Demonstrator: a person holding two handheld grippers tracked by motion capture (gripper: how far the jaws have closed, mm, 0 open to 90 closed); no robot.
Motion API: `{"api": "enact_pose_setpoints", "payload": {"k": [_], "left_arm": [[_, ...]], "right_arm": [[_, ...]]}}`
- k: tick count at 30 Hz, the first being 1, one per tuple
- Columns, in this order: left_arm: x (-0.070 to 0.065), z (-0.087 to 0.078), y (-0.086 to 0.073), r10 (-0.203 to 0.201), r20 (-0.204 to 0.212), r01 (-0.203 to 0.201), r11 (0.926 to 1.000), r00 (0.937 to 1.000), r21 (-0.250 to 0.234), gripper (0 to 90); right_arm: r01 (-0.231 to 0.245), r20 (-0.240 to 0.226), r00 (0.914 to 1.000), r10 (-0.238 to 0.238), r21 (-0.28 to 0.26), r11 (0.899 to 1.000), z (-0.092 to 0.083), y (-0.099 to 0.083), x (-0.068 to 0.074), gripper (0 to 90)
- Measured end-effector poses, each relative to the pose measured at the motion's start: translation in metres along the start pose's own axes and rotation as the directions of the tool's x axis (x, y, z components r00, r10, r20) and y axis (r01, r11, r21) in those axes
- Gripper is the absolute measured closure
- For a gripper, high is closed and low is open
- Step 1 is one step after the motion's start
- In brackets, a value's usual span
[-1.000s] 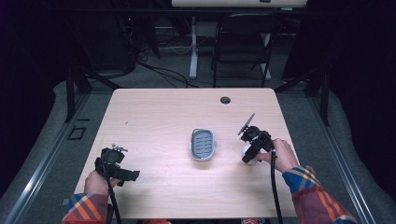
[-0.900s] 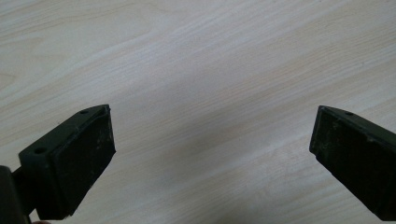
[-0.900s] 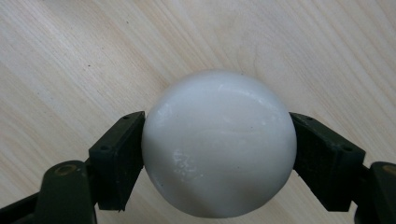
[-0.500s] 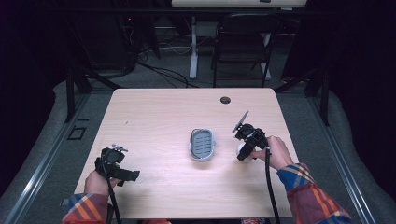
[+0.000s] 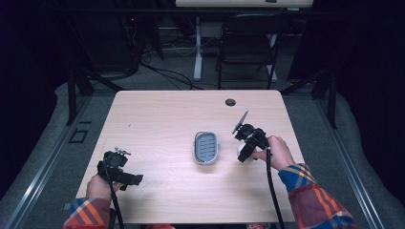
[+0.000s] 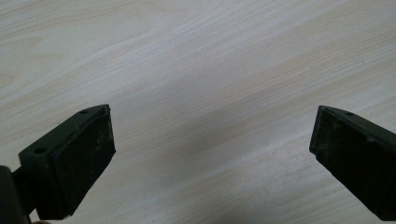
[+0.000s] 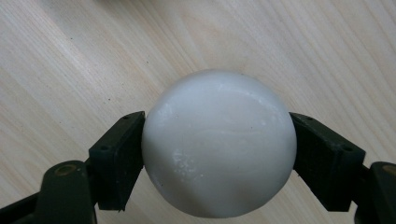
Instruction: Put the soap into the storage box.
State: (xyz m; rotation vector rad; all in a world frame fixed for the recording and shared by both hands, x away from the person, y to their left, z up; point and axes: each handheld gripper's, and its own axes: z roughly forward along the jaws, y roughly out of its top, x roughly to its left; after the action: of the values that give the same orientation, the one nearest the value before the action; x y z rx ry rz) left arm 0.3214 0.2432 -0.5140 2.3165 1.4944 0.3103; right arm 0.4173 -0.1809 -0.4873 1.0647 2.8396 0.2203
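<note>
A smooth white rounded bar, like a soap [image 7: 219,142], sits squeezed between both black pads of my right gripper [image 7: 218,154] above the bare wood. From above, that right gripper [image 5: 244,153] hangs just right of a grey oval dish [image 5: 206,147] with a slotted dark inside, and a sliver of the white soap [image 5: 240,151] peeks out under it. My left gripper [image 5: 136,180] rests near the table's front left corner. Its jaws stand wide apart in the left gripper view, left gripper [image 6: 212,154], with nothing but wood between them.
The light wooden table [image 5: 162,119] has a round cable hole [image 5: 230,102] near its far edge. A dark chair [image 5: 248,43] and a white desk leg [image 5: 197,47] stand on the floor beyond it. Cables trail from both grippers toward the front edge.
My right gripper has slid left toward the grey dish, carrying the white soap. The left gripper has stayed put.
</note>
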Motion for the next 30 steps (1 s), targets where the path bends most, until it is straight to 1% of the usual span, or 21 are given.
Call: {"api": "enact_pose_setpoints", "payload": {"k": [3, 4, 7, 9, 10, 11, 12, 13, 15, 16, 17, 18, 20, 21, 22, 23, 26, 27, 28, 29, 30], "left_arm": [[0.0, 0.0, 0.0, 0.0, 0.002, 0.0, 1.0, 1.0, 0.0, 0.0], [0.0, 0.0, 0.0, -0.001, 0.002, 0.001, 1.0, 1.0, 0.0, 0.0], [0.0, 0.0, 0.0, 0.001, 0.002, -0.001, 1.0, 1.0, 0.0, 0.0], [0.0, 0.0, 0.0, 0.001, 0.002, -0.001, 1.0, 1.0, 0.0, 0.0], [0.0, 0.0, 0.0, 0.001, 0.002, -0.001, 1.0, 1.0, 0.0, 0.0], [0.0, 0.001, 0.0, 0.001, 0.002, -0.001, 1.0, 1.0, 0.0, 0.0], [0.0, 0.001, 0.0, 0.001, 0.002, -0.001, 1.0, 1.0, 0.001, 0.0], [0.0, 0.001, 0.0, 0.001, 0.002, -0.001, 1.0, 1.0, 0.0, 0.0], [0.0, 0.001, 0.0, 0.002, 0.002, -0.002, 1.0, 1.0, 0.001, 0.0], [0.0, 0.001, 0.0, 0.002, 0.002, -0.002, 1.0, 1.0, 0.0, 0.0], [0.0, 0.001, 0.0, 0.001, 0.002, -0.001, 1.0, 1.0, 0.001, 0.0], [0.0, 0.001, 0.0, 0.002, 0.002, -0.002, 1.0, 1.0, 0.001, 0.0], [0.0, 0.001, 0.0, 0.002, 0.004, -0.002, 1.0, 1.0, 0.002, 0.0], [0.0, 0.001, 0.0, 0.002, 0.004, -0.002, 1.0, 1.0, 0.001, 0.0], [0.0, 0.001, 0.0, 0.003, 0.004, -0.003, 1.0, 1.0, 0.001, 0.0], [0.0, 0.001, 0.0, 0.003, 0.004, -0.003, 1.0, 1.0, 0.002, 0.0], [0.0, 0.001, 0.0, 0.004, 0.004, -0.004, 1.0, 1.0, 0.002, 0.0], [0.0, 0.001, 0.0, 0.005, 0.005, -0.005, 1.0, 1.0, 0.002, 0.0], [0.0, 0.001, 0.0, 0.005, 0.005, -0.005, 1.0, 1.0, 0.002, 0.0], [0.0, 0.001, 0.0, 0.005, 0.005, -0.005, 1.0, 1.0, 0.003, 0.0], [0.0, 0.001, 0.0, 0.004, 0.006, -0.004, 1.0, 1.0, 0.002, 0.0]], "right_arm": [[0.016, 0.009, 0.9998, -0.016, 0.006, 1.0, 0.0, 0.004, 0.001, 22.5], [0.014, 0.002, 0.9999, -0.014, 0.007, 1.0, -0.001, 0.005, 0.001, 22.5], [0.025, 0.003, 0.9997, -0.025, 0.003, 1.0, -0.001, 0.009, 0.002, 22.5], [0.025, 0.001, 0.9997, -0.025, 0.006, 1.0, -0.001, 0.011, 0.003, 22.5], [0.016, -0.007, 0.9998, -0.016, -0.009, 1.0, 0.0, 0.011, 0.004, 22.5], [0.029, 0.009, 0.9995, -0.029, 0.006, 1.0, -0.002, 0.013, 0.003, 22.5], [0.031, 0.004, 0.9995, -0.031, 0.0, 1.0, -0.002, 0.014, 0.003, 22.5], [0.03, 0.003, 0.9995, -0.03, 0.007, 1.0, -0.003, 0.015, 0.004, 22.5], [0.041, 0.008, 0.9991, -0.041, 0.002, 0.999, -0.004, 0.018, 0.003, 22.5], [0.031, 0.001, 0.9995, -0.031, -0.01, 0.999, -0.004, 0.019, 0.004, 22.5], [0.04, 0.007, 0.9992, -0.04, 0.003, 0.999, -0.006, 0.021, 0.004, 22.5], [0.033, 0.005, 0.9994, -0.033, -0.01, 0.999, -0.006, 0.021, 0.005, 22.5], [0.038, 0.003, 0.9993, -0.038, -0.01, 0.999, -0.007, 0.024, 0.006, 22.5], [0.05, 0.008, 0.9987, -0.05, 0.003, 0.999, -0.008, 0.025, 0.006, 22.5], [0.049, 0.007, 0.9988, -0.049, 0.004, 0.999, -0.008, 0.026, 0.006, 22.5], [0.047, 0.006, 0.9989, -0.047, -0.009, 0.999, -0.007, 0.028, 0.007, 22.5], [0.047, 0.006, 0.9989, -0.047, -0.006, 0.999, -0.008, 0.031, 0.007, 22.5], [0.061, 0.013, 0.9981, -0.061, -0.002, 0.998, -0.008, 0.032, 0.007, 22.5], [0.052, 0.008, 0.9986, -0.052, -0.009, 0.999, -0.008, 0.033, 0.008, 22.5], [0.061, 0.009, 0.9981, -0.061, 0.004, 0.998, -0.01, 0.035, 0.008, 22.5], [0.052, 0.003, 0.9986, -0.052, -0.011, 0.999, -0.009, 0.036, 0.008, 22.5]]}}
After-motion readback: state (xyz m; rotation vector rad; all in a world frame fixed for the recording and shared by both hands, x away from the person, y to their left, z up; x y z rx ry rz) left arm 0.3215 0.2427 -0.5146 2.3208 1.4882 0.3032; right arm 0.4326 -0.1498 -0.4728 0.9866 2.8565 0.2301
